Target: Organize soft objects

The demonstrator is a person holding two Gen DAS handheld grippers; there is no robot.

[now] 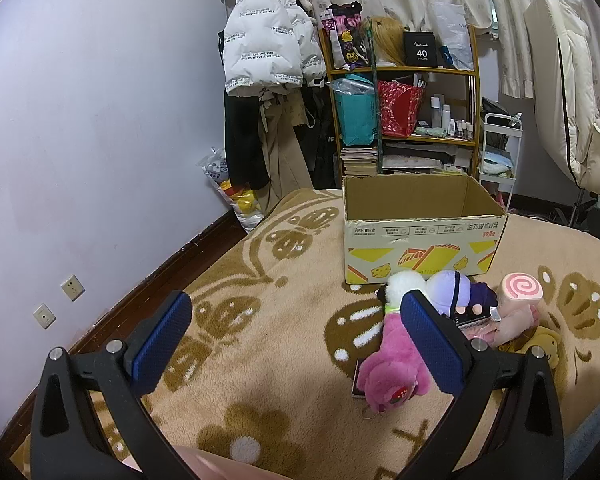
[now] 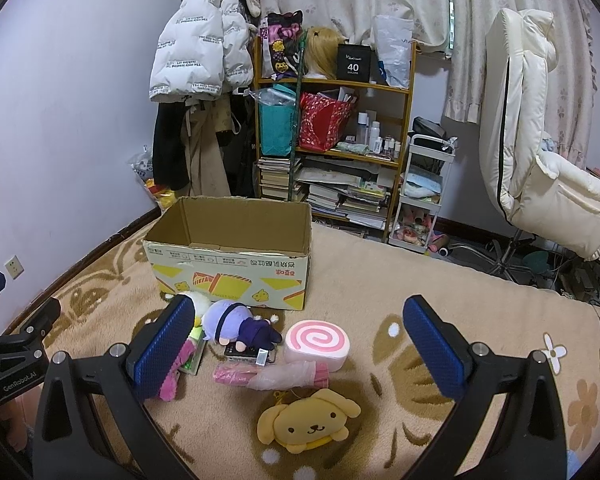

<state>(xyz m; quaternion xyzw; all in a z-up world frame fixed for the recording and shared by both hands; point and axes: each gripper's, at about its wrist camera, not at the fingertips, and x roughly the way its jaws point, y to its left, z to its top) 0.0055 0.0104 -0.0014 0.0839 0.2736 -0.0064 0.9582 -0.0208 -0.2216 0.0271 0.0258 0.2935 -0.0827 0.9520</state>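
An open cardboard box stands on the patterned blanket. In front of it lies a cluster of soft toys: a pink plush, a white fluffy plush, a purple-haired doll, a pink swirl roll cushion and a yellow dog plush. A pink item in clear wrap lies between the roll and the dog. My left gripper is open, left of the pile, with its right finger overlapping the pink plush. My right gripper is open above the roll and dog, holding nothing.
A small flat card or case lies under the doll. Behind the bed are a cluttered wooden shelf, hanging coats, a white cart and a cream chair. The wall runs along the left.
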